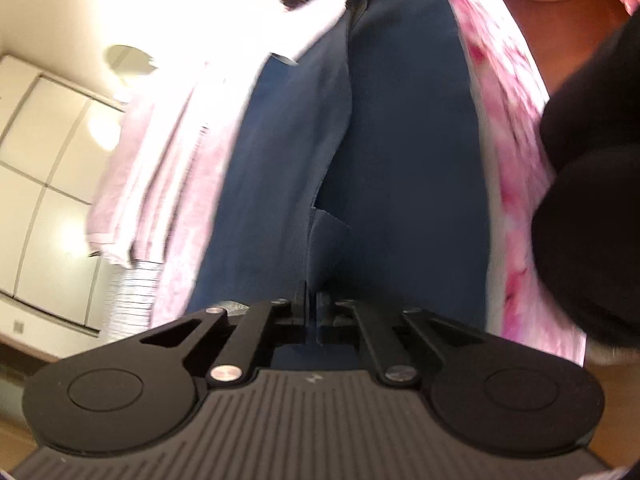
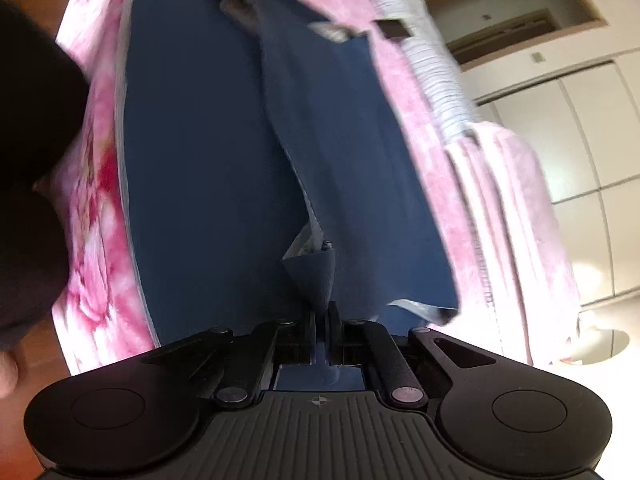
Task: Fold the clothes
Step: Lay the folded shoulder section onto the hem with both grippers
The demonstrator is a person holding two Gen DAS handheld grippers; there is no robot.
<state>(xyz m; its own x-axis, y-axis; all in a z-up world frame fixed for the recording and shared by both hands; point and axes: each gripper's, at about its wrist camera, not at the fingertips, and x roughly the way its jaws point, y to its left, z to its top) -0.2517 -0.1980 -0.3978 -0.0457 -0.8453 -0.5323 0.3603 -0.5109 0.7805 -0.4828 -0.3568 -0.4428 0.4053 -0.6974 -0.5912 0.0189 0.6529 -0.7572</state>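
Navy trousers (image 1: 400, 160) lie stretched over a pink floral blanket (image 1: 508, 168) on a bed. Left tongs (image 1: 311, 300) are pressed together, pinching the navy cloth at one end. Right tongs (image 2: 322, 314) likewise pinch a folded tip of the trousers at the other end. A pale pink garment (image 2: 500, 208) lies beside them. White cupboard doors (image 1: 52, 184) stand behind.

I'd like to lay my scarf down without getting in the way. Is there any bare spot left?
Hardly any. The navy garment, pinched by both the left hand-held gripper and the right hand-held gripper, covers the middle of the pink floral blanket. The pale pink clothes crowd one side. Only the blanket's pink margin beside the navy cloth shows bare.
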